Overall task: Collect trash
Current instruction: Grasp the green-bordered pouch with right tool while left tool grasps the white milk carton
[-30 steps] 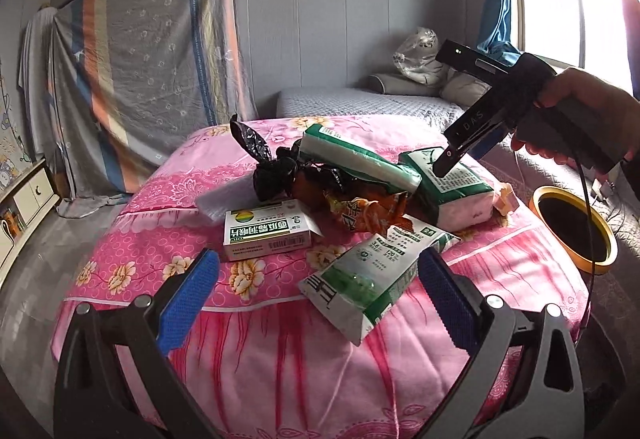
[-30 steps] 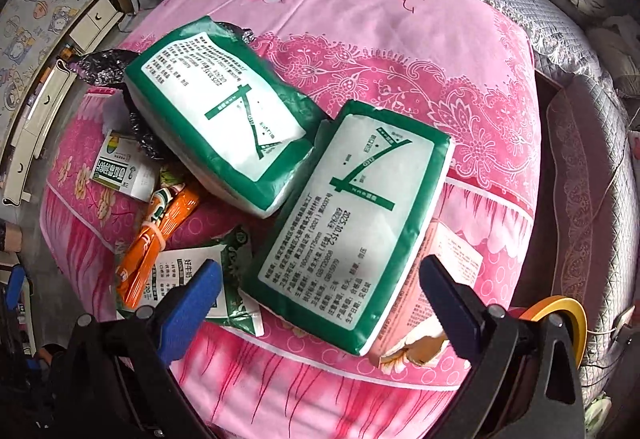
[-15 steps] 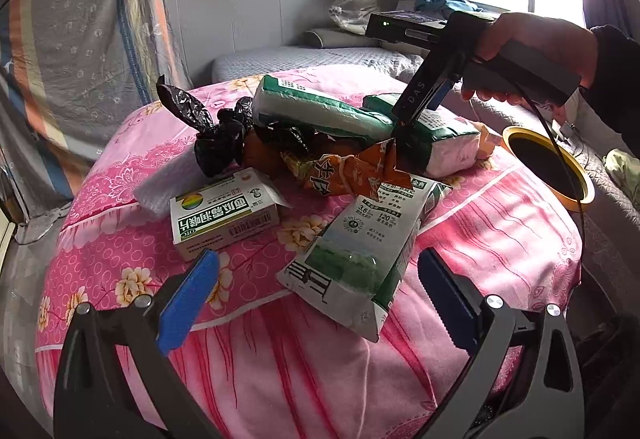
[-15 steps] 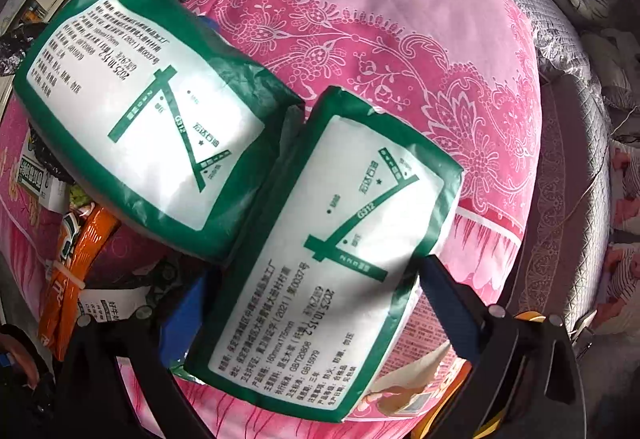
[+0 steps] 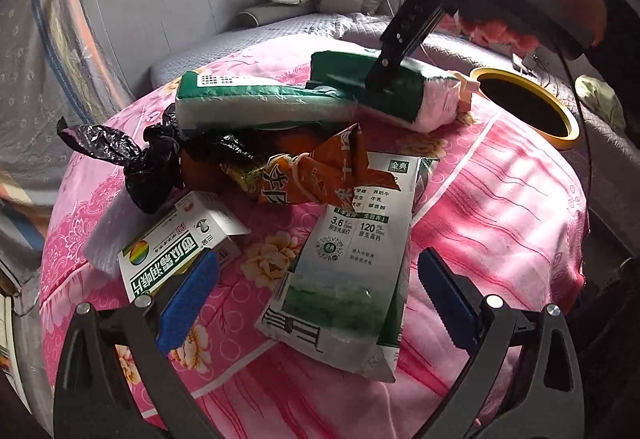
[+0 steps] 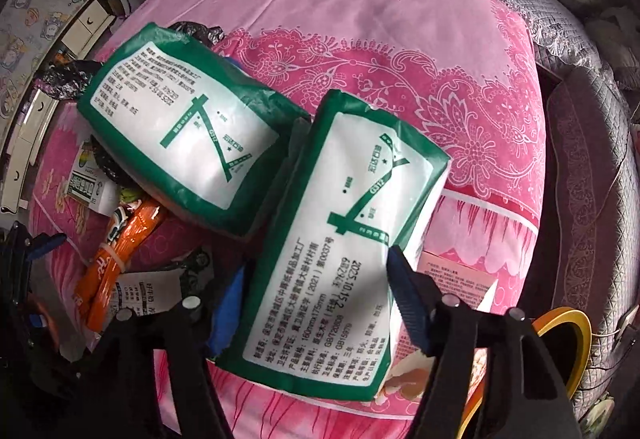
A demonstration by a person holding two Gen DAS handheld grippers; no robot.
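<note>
Trash lies piled on a round table under a pink floral cloth [image 5: 500, 219]. My right gripper [image 6: 316, 271] points steeply down over a green-and-white tissue pack [image 6: 352, 231]. Its jaws are closing, and the blue pads press the pack's two long sides. The left wrist view shows the right gripper [image 5: 380, 79] held by a hand. My left gripper [image 5: 316, 257] is open just above a flattened milk carton [image 5: 352, 271], which lies between its fingers without touching them. A second tissue pack [image 5: 256, 103], an orange snack wrapper [image 5: 312, 175], a black plastic bag [image 5: 148, 159] and a medicine box [image 5: 172, 259] lie close by.
A dark bin with a yellow rim [image 5: 568, 119] stands beside the table at the right. A pink box [image 6: 460, 279] lies partly under the gripped pack. A grey quilted bed [image 5: 280, 27] with pillows lies behind, and a striped curtain hangs at the left.
The right gripper's jaws came in from wide open onto the tissue pack, which turned slightly. The left gripper moved closer and lower over the milk carton and rolled.
</note>
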